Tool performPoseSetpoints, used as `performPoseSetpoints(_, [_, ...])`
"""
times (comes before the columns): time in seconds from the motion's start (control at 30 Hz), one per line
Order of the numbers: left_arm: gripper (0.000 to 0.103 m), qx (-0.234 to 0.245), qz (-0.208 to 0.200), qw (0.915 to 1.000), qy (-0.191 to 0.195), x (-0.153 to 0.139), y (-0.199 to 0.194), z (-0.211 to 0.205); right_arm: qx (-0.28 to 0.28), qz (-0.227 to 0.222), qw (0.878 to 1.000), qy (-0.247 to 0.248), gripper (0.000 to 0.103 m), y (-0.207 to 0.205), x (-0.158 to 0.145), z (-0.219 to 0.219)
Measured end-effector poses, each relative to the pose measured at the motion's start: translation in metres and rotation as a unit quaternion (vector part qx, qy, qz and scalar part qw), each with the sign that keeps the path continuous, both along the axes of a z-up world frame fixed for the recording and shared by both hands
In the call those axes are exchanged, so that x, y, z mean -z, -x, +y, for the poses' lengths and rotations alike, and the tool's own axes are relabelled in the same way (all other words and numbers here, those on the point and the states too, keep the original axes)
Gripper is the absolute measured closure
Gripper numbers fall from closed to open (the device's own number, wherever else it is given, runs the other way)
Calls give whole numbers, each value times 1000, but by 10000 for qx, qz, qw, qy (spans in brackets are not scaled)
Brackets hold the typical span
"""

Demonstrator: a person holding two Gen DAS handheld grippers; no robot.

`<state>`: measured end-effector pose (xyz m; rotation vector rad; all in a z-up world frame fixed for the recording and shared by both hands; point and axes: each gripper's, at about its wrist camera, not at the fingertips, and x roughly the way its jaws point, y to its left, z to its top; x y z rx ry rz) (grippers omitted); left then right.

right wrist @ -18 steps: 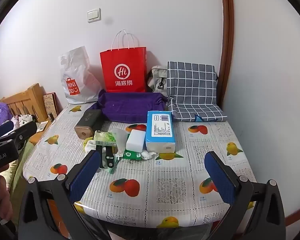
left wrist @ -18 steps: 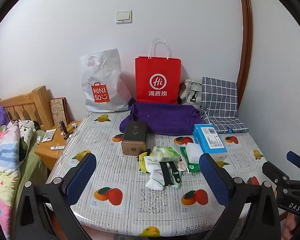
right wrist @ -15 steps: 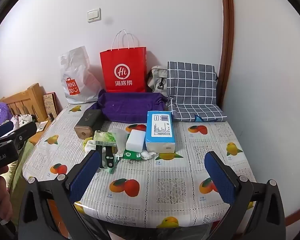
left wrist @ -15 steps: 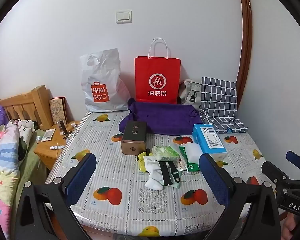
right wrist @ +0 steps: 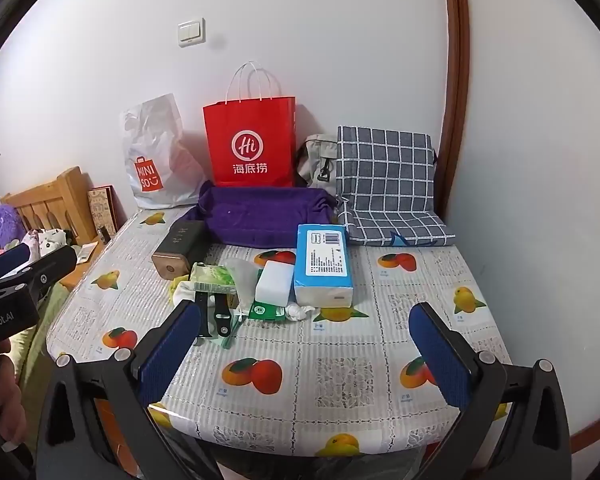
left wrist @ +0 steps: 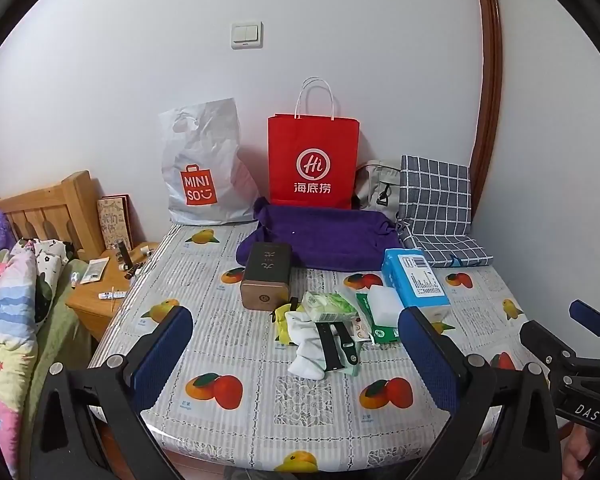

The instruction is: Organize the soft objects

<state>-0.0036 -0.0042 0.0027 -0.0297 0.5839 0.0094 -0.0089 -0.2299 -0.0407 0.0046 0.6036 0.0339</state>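
Hovering unchanged, both jaws (spread wide) face the white sock (left wrist: 308,344).

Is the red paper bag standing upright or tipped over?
Upright: the red paper bag stands at the wall, its white handles pointing up.

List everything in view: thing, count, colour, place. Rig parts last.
table: 1, fruit-print cover, centre
paper bag: 1, red, back wall
plastic bag: 1, white with orange logo, left of paper bag
purple cloth: 1, in front of paper bag
checked cushion: 1, grey-white, back right
grey bag: 1, between paper bag and cushion
dark box: 1, brown-black, mid table
tissue pack: 1, blue, right of pile
white sock: 1, front of pile
green packet: 1, pile
white block: 1, pile
nightstand: 1, wood, left
left gripper: 1, black, blue fingers, open
right gripper: 1, same, open
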Motion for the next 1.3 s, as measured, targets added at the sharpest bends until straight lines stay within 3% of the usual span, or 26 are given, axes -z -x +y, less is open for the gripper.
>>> performPoseSetpoints(1.3, [0, 7, -4, 10000, 11, 1, 1, 0, -65, -1, 10000, -20, 1, 1, -1, 1])
